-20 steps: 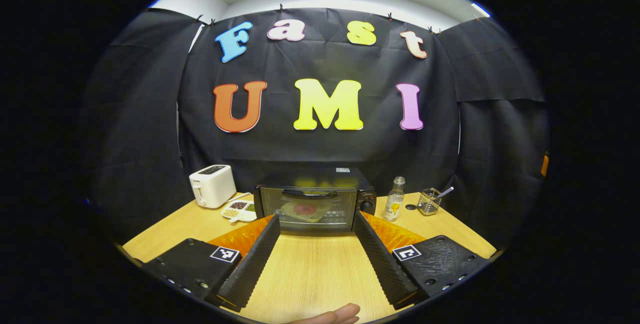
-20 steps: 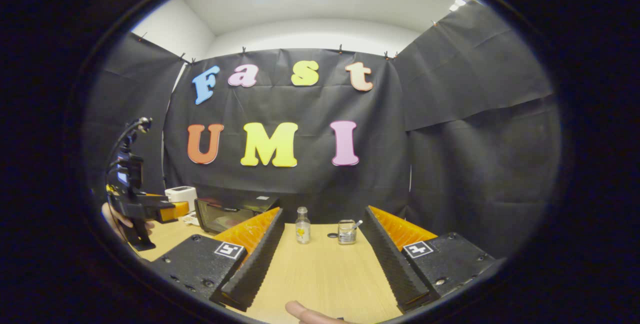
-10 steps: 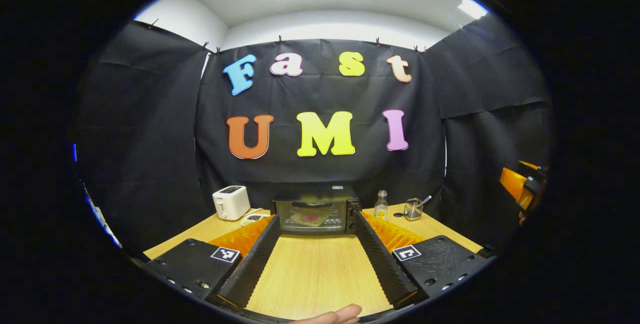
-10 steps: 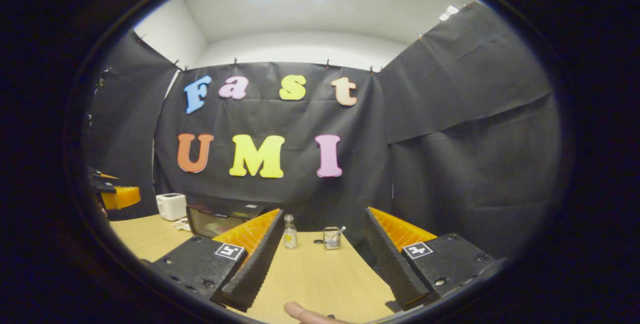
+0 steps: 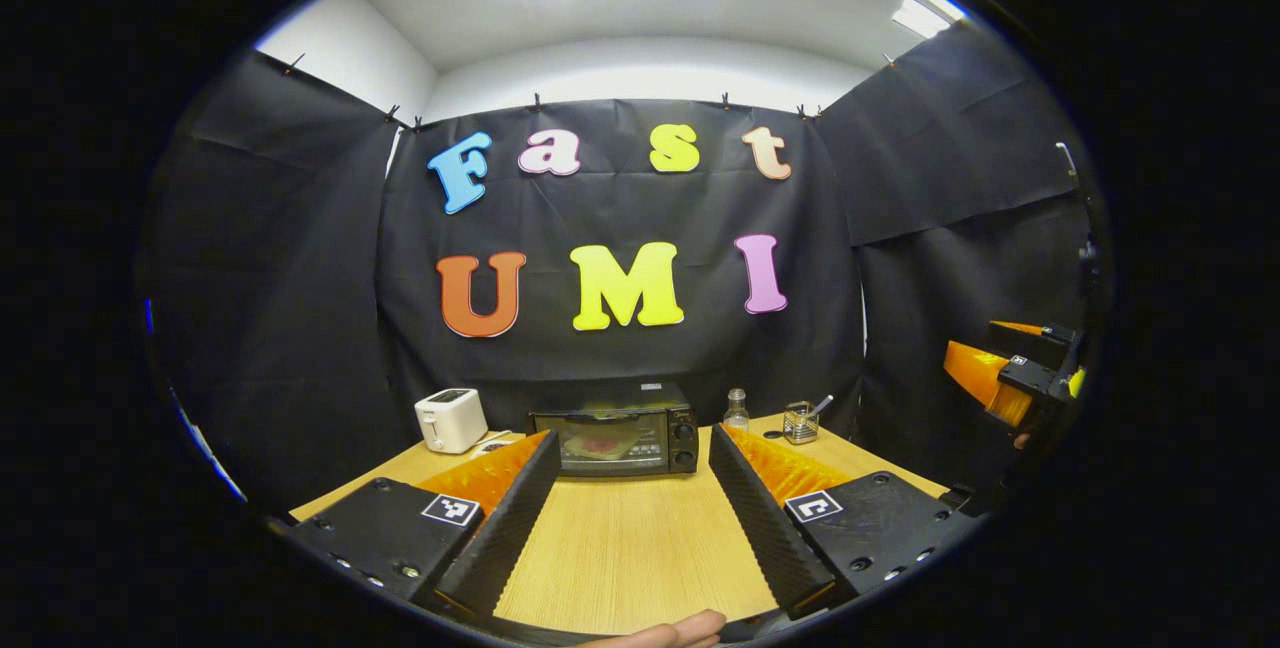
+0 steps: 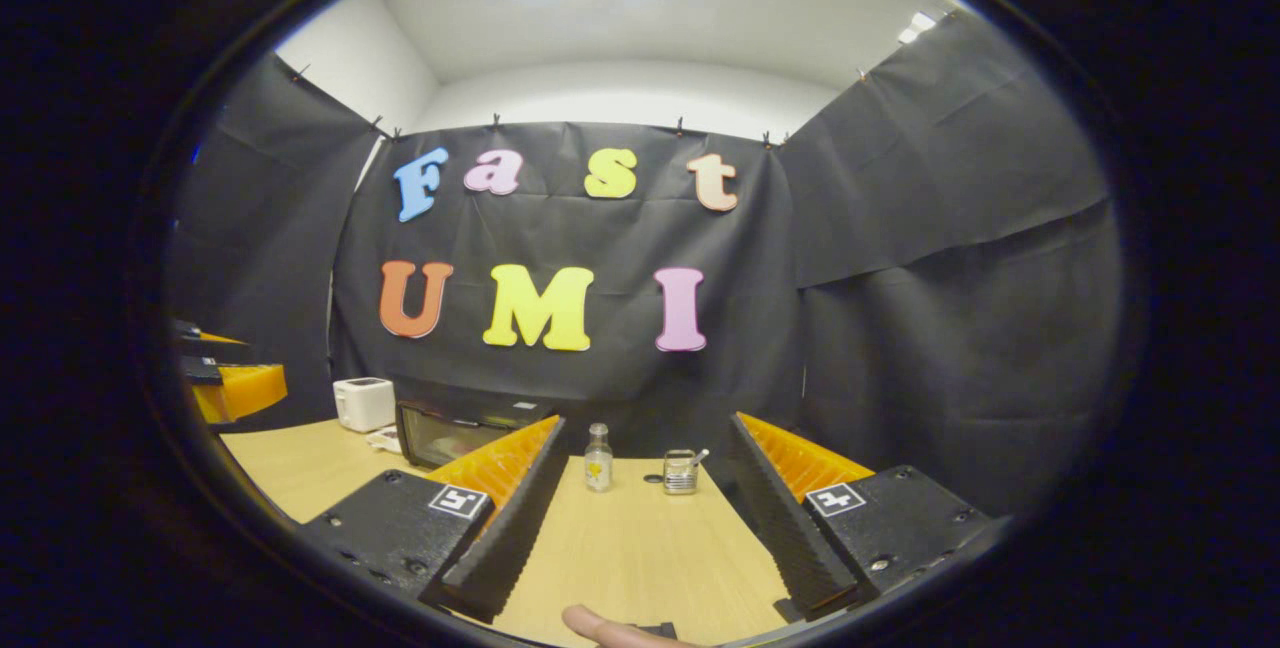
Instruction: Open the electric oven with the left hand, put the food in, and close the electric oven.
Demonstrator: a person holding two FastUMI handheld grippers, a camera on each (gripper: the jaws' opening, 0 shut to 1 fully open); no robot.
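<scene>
The black electric oven (image 5: 615, 440) stands at the far side of the wooden table (image 5: 620, 548), its glass door closed. Through the glass I see a plate with something reddish (image 5: 600, 446) inside. My left gripper (image 5: 632, 440) is open and empty, well back from the oven and pointing straight at it. My right gripper (image 6: 648, 426) is open and empty too, aimed at the table's right part. In the right gripper view the oven (image 6: 450, 428) sits left of centre and the left gripper (image 6: 225, 383) shows at the left edge. The right gripper (image 5: 1010, 378) shows at the right edge of the left gripper view.
A white toaster (image 5: 451, 419) and a small dish (image 5: 492, 445) stand left of the oven. To its right are a small glass bottle (image 5: 736, 410) and a wire holder (image 5: 799, 421). A thumb (image 5: 660, 633) shows at the bottom edge.
My left gripper has drawn back from the oven, which now looks smaller and farther. The right gripper has come into sight at the right edge. Both stay open.
</scene>
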